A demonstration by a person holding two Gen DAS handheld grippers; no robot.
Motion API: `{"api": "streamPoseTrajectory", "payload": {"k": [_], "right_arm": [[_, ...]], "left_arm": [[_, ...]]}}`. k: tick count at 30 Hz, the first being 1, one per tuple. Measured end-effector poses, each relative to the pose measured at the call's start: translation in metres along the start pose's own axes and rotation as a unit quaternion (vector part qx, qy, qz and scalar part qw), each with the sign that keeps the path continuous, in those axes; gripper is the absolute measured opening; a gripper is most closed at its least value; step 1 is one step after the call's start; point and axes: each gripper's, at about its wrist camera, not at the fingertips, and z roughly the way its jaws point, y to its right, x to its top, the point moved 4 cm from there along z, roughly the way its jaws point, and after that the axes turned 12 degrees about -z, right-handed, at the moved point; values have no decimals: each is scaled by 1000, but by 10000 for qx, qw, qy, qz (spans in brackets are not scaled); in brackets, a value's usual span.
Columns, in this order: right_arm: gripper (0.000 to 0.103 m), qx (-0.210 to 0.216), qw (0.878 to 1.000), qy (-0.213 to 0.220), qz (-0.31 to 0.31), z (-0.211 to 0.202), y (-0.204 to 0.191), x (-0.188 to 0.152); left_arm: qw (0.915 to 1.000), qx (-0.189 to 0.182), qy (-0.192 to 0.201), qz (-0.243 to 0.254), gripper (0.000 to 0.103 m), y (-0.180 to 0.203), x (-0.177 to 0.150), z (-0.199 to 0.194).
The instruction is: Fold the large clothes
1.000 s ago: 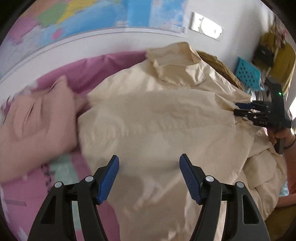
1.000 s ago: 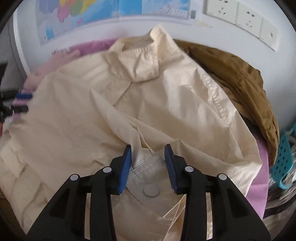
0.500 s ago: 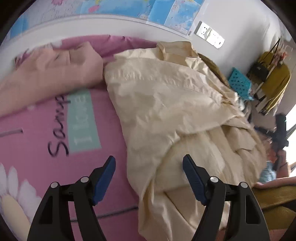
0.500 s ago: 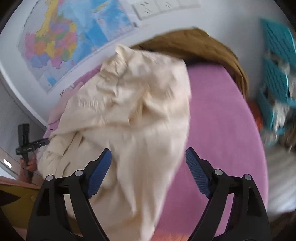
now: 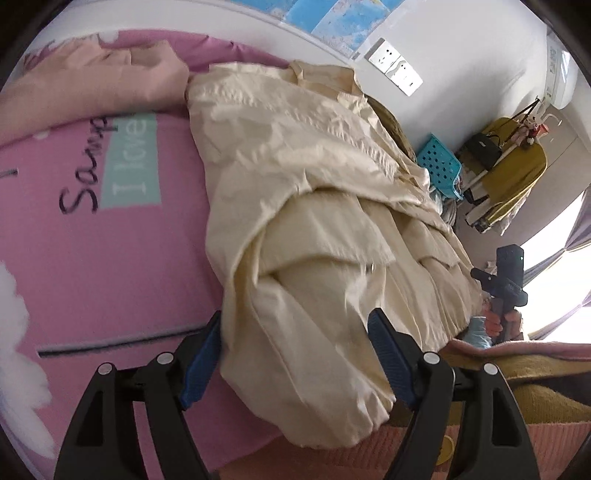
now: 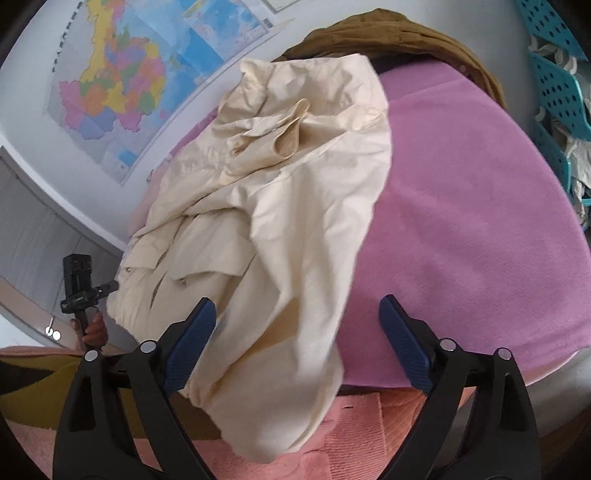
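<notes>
Left wrist: one cream jacket (image 5: 306,206), two gaping tools (image 5: 295,360) (image 6: 295,350).

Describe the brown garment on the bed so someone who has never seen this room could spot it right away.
Start at the pink bedcover and follow it to the wall with the map. The brown garment lies bunched along that far edge, just behind the collar end of the cream jacket. It is the only dark, mustard-brown cloth there; its neighbour is pale cream and spread toward the near edge.
</notes>
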Motion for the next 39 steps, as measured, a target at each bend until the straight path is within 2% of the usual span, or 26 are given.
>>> {"api": "streamPoseTrajectory", "payload": {"k": [2, 4, 6, 10, 11, 12, 13, 14, 15, 17, 18, 19, 21, 23, 25, 26, 27, 28, 29, 30, 32, 34, 37, 39], "right_arm": [[89, 258, 9997, -24, 24, 3, -4, -2], [89, 465, 9989, -52, -12, 6, -11, -5], [85, 775, 9970, -65, -34, 11, -20, -8], [83, 1123, 9937, 15, -29, 18, -27, -10], [75, 1186, 9929, 36, 40, 19, -27, -9], [63, 1208, 9926, 29, 141, 22, -25, -8], [56, 1216, 9924, 26, 210, 24, -23, -8], [42, 1223, 9921, 33, 263, 24, -21, -8], [35, 1248, 9916, 53, 327, 24, -19, -7], [29, 1504, 9875, 247, 403, 18, -20, -5], [30, 1635, 9851, 376, 366, 13, -23, -4], [33, 1655, 9849, 412, 289, 11, -26, -3], [75, 1667, 9854, 286, 184, 15, -31, -3], [76, 1503, 9886, 124, -22, 24, -37, -4], [65, 1379, 9904, 26, -39, 32, -37, -7], [51, 1321, 9912, 26, 8, 34, -34, -7], [40, 1323, 9912, 35, 101, 35, -31, -8], [38, 1350, 9907, 79, 145, 34, -29, -9], [31, 1387, 9901, 163, 164, 31, -29, -9], [25, 1396, 9898, 233, 160, 27, -29, -8], [20, 1485, 9879, 408, 196, 19, -33, -4], [17, 1496, 9872, 548, 61, 9, -42, 3], [15, 1614, 9837, 789, -103, -6, -56, 12], [14, 1630, 9822, 924, -156, -17, -61, 17]], "left_arm": [[10000, -24, -38, -2, 81, 0, -6, 3], [9997, -209, -118, 39, 83, 6, -12, 5], [9989, -395, -252, 67, 84, 13, -17, 9], [9972, -622, -378, 182, 92, 28, -24, 22], [9972, -625, -373, 198, 93, 29, -24, 24], [9971, -635, -352, 211, 93, 32, -24, 26], [9974, -606, -331, 187, 89, 34, -22, 28], [9977, -573, -320, 153, 78, 34, -21, 30], [9982, -498, -325, 80, 73, 33, -20, 32], [9989, -361, -298, -58, 60, 30, -18, 32], [9991, -292, -282, -85, 58, 30, -18, 32], [9994, -207, -253, -87, 55, 30, -17, 31], [9996, -152, -209, -81, 55, 30, -17, 30], [9995, -169, -227, -140, 68, 25, -18, 31], [9992, -311, -213, -139, 72, 28, -18, 32], [9995, -252, -181, -90, 72, 31, -18, 34], [9997, -191, -138, -73, 70, 32, -18, 34], [9998, -114, -93, -106, 61, 32, -17, 35], [9997, -124, -88, -166, 51, 32, -17, 35], [9994, -213, -95, -260, 45, 31, -17, 34], [9989, -297, -18, -374, 32, 31, -16, 28], [9986, -423, 37, -317, 27, 36, -16, 21], [9990, -393, 141, -153, 25, 45, -14, 7], [9983, -508, 180, -208, 24, 46, -13, -4]]}}
